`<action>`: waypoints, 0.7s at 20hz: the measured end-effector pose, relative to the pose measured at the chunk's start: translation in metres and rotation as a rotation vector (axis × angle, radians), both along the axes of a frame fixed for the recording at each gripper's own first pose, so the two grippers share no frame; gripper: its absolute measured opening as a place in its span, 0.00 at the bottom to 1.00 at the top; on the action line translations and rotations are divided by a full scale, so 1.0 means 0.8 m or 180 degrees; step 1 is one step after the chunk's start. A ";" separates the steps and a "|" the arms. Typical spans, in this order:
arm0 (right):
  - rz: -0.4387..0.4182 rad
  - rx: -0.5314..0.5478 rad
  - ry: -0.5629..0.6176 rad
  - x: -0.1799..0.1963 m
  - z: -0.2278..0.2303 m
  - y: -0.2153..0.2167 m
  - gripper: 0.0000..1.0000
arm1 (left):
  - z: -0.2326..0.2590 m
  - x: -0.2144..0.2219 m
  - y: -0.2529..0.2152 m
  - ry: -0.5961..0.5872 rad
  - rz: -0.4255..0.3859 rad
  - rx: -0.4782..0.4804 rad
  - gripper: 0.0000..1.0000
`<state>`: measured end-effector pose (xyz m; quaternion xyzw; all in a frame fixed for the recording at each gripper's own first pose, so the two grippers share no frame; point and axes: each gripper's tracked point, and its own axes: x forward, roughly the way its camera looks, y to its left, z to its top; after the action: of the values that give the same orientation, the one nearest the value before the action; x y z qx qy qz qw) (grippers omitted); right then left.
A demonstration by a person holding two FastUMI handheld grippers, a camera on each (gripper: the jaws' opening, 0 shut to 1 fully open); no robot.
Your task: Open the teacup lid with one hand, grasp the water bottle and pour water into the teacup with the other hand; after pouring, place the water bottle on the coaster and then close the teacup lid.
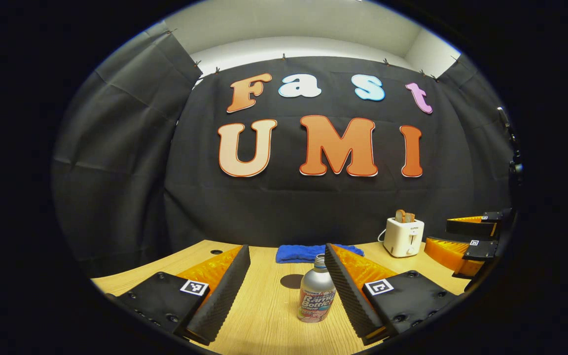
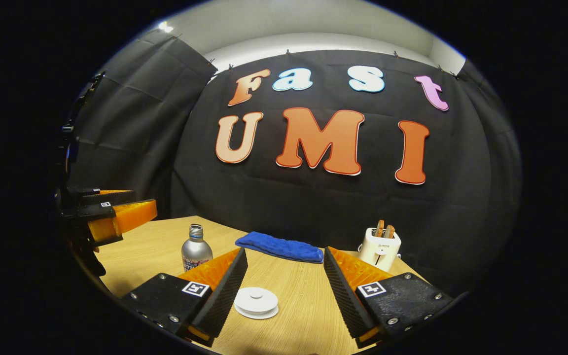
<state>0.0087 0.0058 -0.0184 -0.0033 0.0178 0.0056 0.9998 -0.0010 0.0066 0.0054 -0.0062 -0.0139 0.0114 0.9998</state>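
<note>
The small silver metal water bottle (image 1: 316,296) stands on the wooden counter (image 1: 264,305) between the wide-open, empty left gripper (image 1: 286,288), by its right finger. The round white teacup lid (image 2: 256,301) lies between the wide-open, empty right gripper (image 2: 284,291)

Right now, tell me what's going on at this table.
A person holds a gripper in each hand over a wooden table. The left gripper is open, with the water bottle standing between its fingers, not yet gripped. The right gripper is open too, hovering over the white teacup lid, which it is not touching. A blue cloth and a toaster sit further back.
</note>
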 end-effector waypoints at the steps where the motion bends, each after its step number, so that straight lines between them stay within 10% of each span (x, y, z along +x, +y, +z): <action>1: 0.0015 0.0013 0.0001 0.002 -0.002 0.001 0.94 | -0.002 0.001 -0.001 0.0008 -0.0007 -0.0002 1.00; 14: 0.0240 0.0118 0.0506 0.052 -0.091 0.034 0.82 | -0.035 0.010 0.020 0.0151 0.0125 0.0025 0.96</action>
<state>0.0501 0.0330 -0.0915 0.0150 0.0968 0.0439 0.9942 0.0068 0.0228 -0.0229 -0.0018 0.0096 0.0311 0.9995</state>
